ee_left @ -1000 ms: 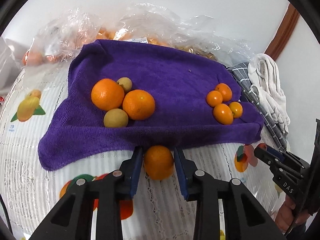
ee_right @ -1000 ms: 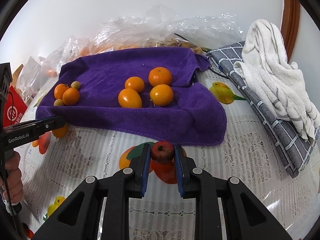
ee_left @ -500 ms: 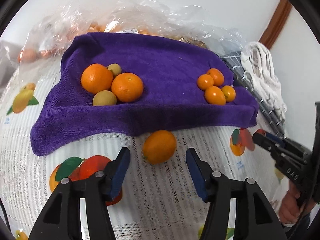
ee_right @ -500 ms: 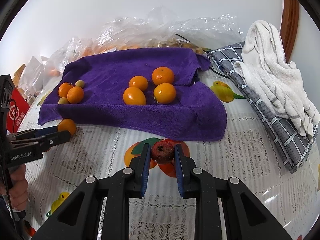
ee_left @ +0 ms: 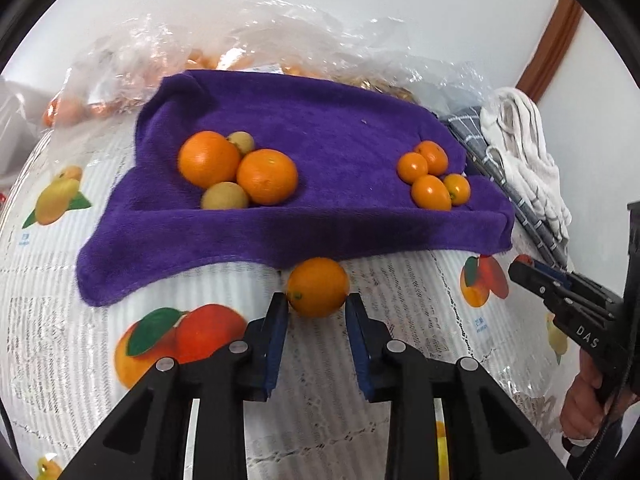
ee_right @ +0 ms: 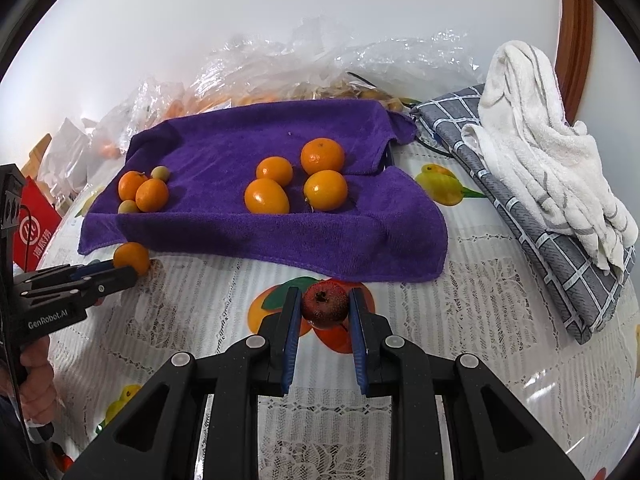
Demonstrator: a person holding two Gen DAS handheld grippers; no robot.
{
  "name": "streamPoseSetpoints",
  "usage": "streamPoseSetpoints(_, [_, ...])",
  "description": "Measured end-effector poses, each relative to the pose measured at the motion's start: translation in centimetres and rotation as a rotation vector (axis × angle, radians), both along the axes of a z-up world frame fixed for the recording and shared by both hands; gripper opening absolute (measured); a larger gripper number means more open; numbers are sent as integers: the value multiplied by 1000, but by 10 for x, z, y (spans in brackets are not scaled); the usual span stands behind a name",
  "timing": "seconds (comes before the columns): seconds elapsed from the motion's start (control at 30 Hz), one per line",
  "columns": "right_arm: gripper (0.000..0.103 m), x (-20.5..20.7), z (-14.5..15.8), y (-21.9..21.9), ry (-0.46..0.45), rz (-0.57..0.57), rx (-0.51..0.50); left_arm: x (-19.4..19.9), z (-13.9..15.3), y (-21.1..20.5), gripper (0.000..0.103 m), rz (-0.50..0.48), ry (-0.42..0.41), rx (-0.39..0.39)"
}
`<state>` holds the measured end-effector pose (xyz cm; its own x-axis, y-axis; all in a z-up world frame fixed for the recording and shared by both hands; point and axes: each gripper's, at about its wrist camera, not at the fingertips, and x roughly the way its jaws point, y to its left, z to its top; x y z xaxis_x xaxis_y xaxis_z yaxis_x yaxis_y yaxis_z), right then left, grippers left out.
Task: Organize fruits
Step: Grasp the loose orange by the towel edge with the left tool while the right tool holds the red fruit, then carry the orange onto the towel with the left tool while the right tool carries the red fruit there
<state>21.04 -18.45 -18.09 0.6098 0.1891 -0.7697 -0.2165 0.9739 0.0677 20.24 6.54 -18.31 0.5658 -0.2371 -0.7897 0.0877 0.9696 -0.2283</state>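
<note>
Peeking through clear bags [ee_left: 132, 68]: blurred orange fruit, count unclear.

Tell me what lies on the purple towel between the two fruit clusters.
Nothing: the left wrist view shows only bare purple towel between the big oranges and the small oranges. The right wrist view agrees.

The left tool [ee_left: 317, 308] brackets an orange [ee_left: 318, 286] on the tablecloth [ee_left: 408, 300], just below the purple towel [ee_left: 320, 128].

Purple towel [ee_right: 360, 240], orange fruit [ee_left: 318, 287]
</note>
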Motion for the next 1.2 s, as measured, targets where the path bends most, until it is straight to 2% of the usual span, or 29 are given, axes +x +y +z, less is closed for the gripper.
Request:
streamPoseSetpoints(0.23, [23,-2,9,0,-21,9,13,-11,18,15,26,19,-56,-25])
streamPoseSetpoints(0.47, [23,-3,10,5,-27,36,20,-12,9,18,26,32,-24,-62])
streamPoseSetpoints(0.57, [23,-2,6,8,-18,47,23,-11,8,10,36,26,-31,-46])
streamPoseSetpoints(0.6, [23,-2,5,8,-15,48,23,-11,6,7,43,25,-29,-39])
streamPoseSetpoints(0.73, [23,-2,3,10,-16,57,11,-11,-3,-9,54,-27,-8,-22])
streamPoseSetpoints(0.87, [23,-1,3,7,-14,54,16,-12,-7,-18,49,-34,3,-37])
streamPoseSetpoints(0.9, [23,-1,3,7,-16,52,13,-11,-7,-21,43,-46,2,-34])
streamPoseSetpoints(0.93, [23,-1,4,6,-15,51,13,-10,-9,-25,32,-66,4,-39])
streamPoseSetpoints(1.1, [23,-3,4,4,-16,44,14,-11,-6,-32,32,-90,-2,-16])
streamPoseSetpoints(1.2, [23,-3,5,3,-13,38,24,-13,0,-26,32,-71,-9,-27])
